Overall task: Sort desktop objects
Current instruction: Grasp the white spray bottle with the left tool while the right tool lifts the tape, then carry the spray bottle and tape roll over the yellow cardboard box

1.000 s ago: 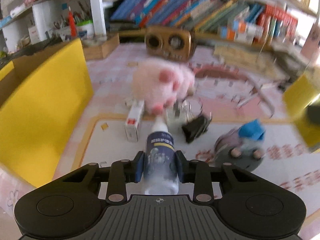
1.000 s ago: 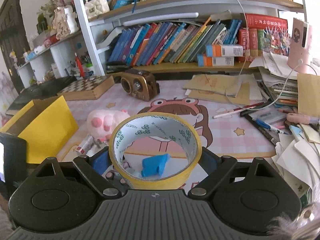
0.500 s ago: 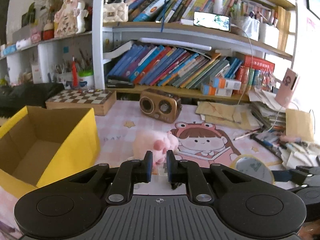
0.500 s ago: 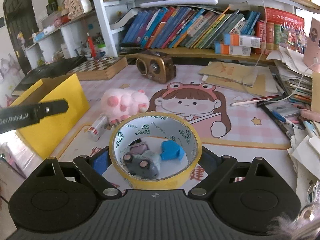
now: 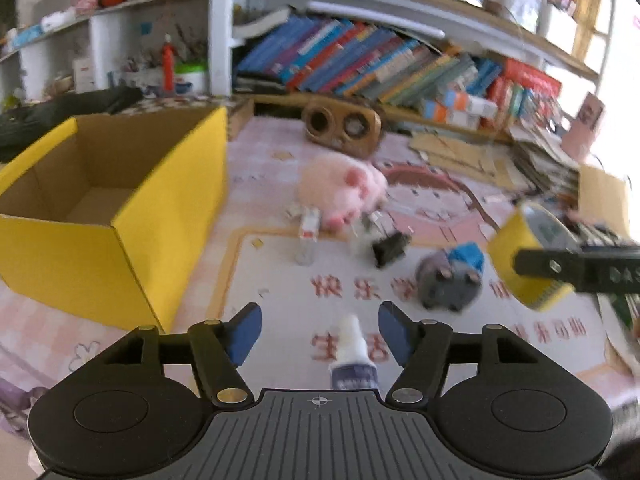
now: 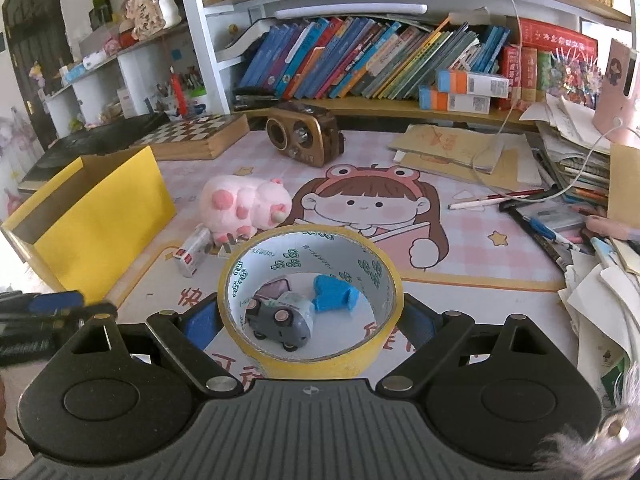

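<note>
The left gripper (image 5: 319, 334) is just opening, spray bottle (image 5: 352, 354) loose between its jaws; the right gripper (image 6: 310, 316) is clamping the tape roll (image 6: 310, 360).

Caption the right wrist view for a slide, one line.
Right gripper clamps a yellow tape roll above a toy car on the cluttered desk mat.

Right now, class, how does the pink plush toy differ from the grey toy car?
The pink plush toy is fluffy with darker pink spots; the grey toy car looks smooth and has wheels. The plush toy is bigger than the car. The plush toy lies nearer the radio; the car lies nearer the cameras. Both are toys outside the yellow box.
</note>
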{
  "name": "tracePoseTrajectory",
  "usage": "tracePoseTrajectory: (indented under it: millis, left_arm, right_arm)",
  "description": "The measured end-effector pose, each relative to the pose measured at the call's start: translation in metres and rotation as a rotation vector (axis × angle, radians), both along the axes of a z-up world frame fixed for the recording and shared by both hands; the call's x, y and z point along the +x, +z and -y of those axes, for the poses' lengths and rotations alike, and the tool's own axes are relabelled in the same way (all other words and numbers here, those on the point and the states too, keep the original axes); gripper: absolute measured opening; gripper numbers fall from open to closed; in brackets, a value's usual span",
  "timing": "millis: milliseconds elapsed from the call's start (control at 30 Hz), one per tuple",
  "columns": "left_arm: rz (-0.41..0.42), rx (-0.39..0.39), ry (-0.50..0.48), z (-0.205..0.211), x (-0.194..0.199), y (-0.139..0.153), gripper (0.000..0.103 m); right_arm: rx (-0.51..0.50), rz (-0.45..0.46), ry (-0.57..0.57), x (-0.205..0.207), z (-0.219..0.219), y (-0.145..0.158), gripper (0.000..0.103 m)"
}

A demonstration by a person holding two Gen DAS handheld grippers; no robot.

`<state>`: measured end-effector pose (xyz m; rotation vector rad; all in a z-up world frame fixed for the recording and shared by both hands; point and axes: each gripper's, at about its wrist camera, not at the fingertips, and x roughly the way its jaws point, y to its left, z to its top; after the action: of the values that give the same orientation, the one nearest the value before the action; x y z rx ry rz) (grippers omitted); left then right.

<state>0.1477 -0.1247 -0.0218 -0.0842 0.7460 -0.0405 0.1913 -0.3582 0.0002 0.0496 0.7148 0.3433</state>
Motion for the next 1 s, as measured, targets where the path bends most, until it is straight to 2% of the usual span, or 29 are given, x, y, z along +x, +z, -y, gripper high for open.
tracePoseTrajectory:
  millis: [167, 233, 300, 333, 367, 500, 600, 867, 1000]
  left_arm:
    - [-0.108, 0.122, -0.078, 0.029, 0.002, -0.021, 0.06]
    - [-0.13, 0.174, -0.089, 0.036, 0.0, -0.03, 0.052]
    - [-0.149, 0.185, -0.091, 0.039, 0.0, -0.037, 0.047]
    - [-0.161, 0.19, -0.093, 0.041, 0.0, -0.041, 0.038]
    - [-0.172, 0.198, -0.098, 0.044, 0.001, -0.046, 0.034]
    - [-0.123, 0.244, -0.116, 0.049, -0.004, -0.052, 0.033]
    - [-0.099, 0.206, -0.101, 0.046, -0.003, -0.047, 0.033]
    - [0.075, 0.047, -0.035, 0.025, 0.005, 0.011, 0.033]
    - [0.145, 0.034, -0.05, 0.018, -0.002, 0.032, 0.033]
  right_arm:
    - [-0.005, -0.018, 0.05, 0.0, -0.009, -0.004, 0.09]
    - [-0.011, -0.021, 0.066, -0.001, -0.011, -0.006, 0.09]
    - [-0.017, -0.027, 0.074, -0.003, -0.011, -0.007, 0.09]
    - [-0.019, -0.033, 0.075, -0.004, -0.01, -0.009, 0.09]
    - [-0.021, -0.04, 0.074, -0.004, -0.01, -0.01, 0.09]
    - [-0.025, -0.065, 0.061, -0.005, -0.006, -0.015, 0.09]
    - [-0.02, -0.081, 0.057, -0.005, -0.006, -0.018, 0.09]
    - [-0.029, -0.029, 0.077, -0.008, -0.02, -0.008, 0.09]
    - [-0.04, -0.006, 0.081, -0.011, -0.031, -0.001, 0.09]
